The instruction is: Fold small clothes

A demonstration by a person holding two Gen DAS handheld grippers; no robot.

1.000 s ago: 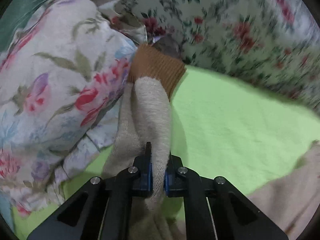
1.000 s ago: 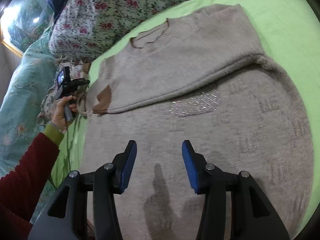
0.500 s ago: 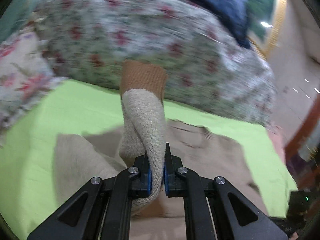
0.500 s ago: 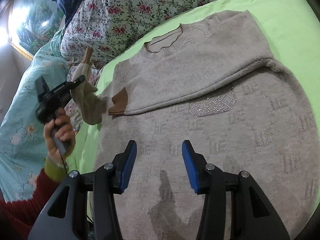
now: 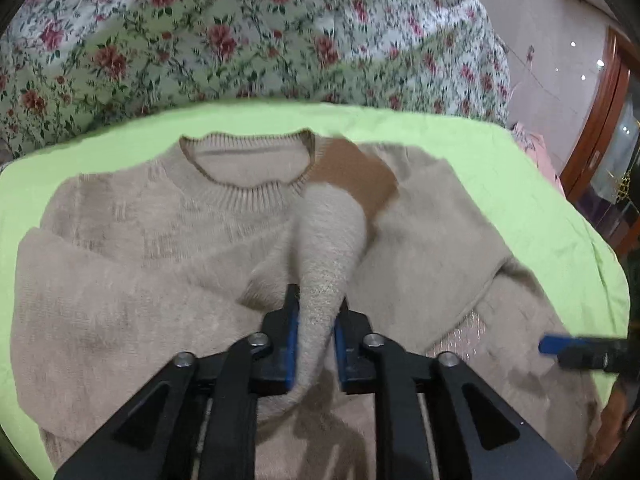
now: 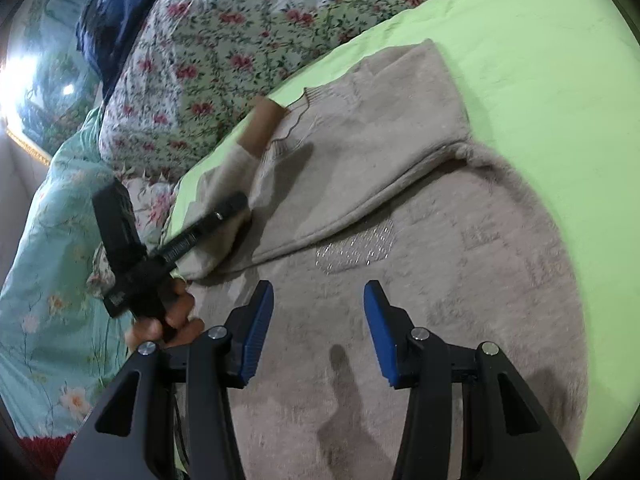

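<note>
A beige knit sweater (image 5: 140, 248) lies flat on a lime green sheet (image 5: 520, 184), its neck toward the pillows; it also shows in the right wrist view (image 6: 460, 248). My left gripper (image 5: 316, 320) is shut on the sweater's sleeve (image 5: 332, 240), whose brown cuff (image 5: 352, 176) hangs over the chest by the collar. In the right wrist view the left gripper (image 6: 224, 212) holds that sleeve (image 6: 236, 168) above the sweater's left side. My right gripper (image 6: 318, 324) is open and empty above the sweater's lower body.
Floral pillows (image 5: 240, 32) line the far edge of the sheet. A teal floral quilt (image 6: 48, 280) lies to the left. A dark blue cloth (image 6: 116, 20) sits on the pillows. The right gripper's blue pad (image 5: 556, 346) shows at the left wrist view's right edge.
My left gripper has carried the sleeve from the left side by the pillows across over the sweater's chest. The right gripper has stayed open above the sweater's body.
</note>
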